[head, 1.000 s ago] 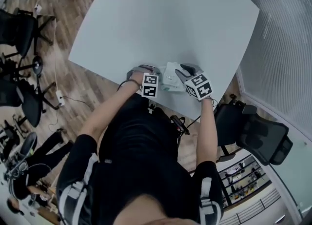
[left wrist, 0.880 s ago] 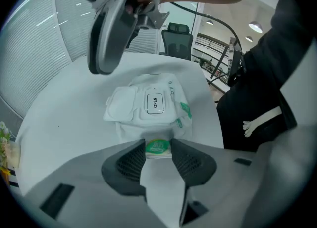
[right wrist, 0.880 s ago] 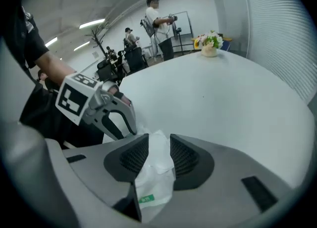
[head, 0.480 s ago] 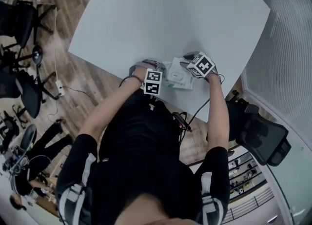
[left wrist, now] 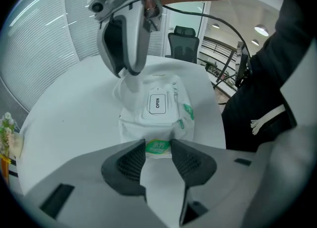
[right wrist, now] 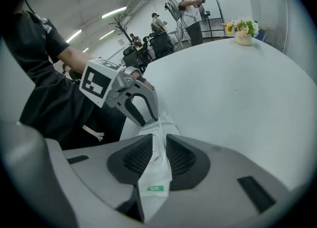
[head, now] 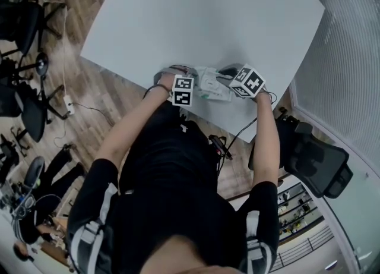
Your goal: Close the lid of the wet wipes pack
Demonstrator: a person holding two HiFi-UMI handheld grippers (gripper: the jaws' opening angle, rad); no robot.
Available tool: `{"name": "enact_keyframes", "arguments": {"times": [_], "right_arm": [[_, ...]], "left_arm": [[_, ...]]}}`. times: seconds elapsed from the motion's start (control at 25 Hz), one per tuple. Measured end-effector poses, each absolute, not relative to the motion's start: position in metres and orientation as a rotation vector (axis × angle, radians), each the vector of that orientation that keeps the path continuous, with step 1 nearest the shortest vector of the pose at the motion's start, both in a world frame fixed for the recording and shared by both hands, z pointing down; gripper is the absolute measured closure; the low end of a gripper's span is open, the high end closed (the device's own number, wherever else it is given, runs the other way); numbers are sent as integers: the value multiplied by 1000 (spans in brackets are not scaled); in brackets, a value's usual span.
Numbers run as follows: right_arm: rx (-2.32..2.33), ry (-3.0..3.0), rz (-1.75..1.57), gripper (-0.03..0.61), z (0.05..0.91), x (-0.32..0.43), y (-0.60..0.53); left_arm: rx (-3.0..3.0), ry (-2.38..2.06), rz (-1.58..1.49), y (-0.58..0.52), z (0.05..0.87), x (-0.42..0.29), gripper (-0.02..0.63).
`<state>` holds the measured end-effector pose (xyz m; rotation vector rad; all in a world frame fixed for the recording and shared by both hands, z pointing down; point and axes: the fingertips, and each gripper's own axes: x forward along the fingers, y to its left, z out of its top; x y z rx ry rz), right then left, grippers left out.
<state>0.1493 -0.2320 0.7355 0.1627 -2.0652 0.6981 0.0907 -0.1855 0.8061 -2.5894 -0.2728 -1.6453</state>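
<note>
Left tongs (left wrist: 158, 145): clenched on the green-labelled end of the wet wipes pack (left wrist: 182, 118), one pad on either side of it. Right tongs (right wrist: 159, 139): jaws closing, with the crimped white flap at the pack's opposite end pinched between the pads and raised toward them. Pack: lies on the worktop (head: 202, 17) between the two tongs, near the curved near edge, just in front of the person's torso. Lid (left wrist: 157, 104): white, marked OPEN, lying flat on the pack's top face. Worktop: pale, with rounded corners. A broad open surface runs from the pack to the far edge, where a flower pot (right wrist: 242, 30) stands. Office chair (head: 314, 163): black, on the floor off the worktop's right-hand corner, beside the right forearm.
</note>
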Motion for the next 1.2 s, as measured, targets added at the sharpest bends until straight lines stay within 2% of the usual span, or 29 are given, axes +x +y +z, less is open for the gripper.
{"name": "enact_keyframes", "arguments": {"times": [0.36, 0.72, 1.2], "right_arm": [[194, -2050, 706, 470, 763, 144, -170], [369, -1899, 472, 492, 783, 142, -162], [453, -1829, 420, 485, 794, 140, -161]], "left_arm": [[-2593, -191, -1683, -186, 810, 93, 440], [-2613, -143, -1701, -186, 809, 92, 440], [-2614, -134, -1718, -187, 811, 91, 440]]}}
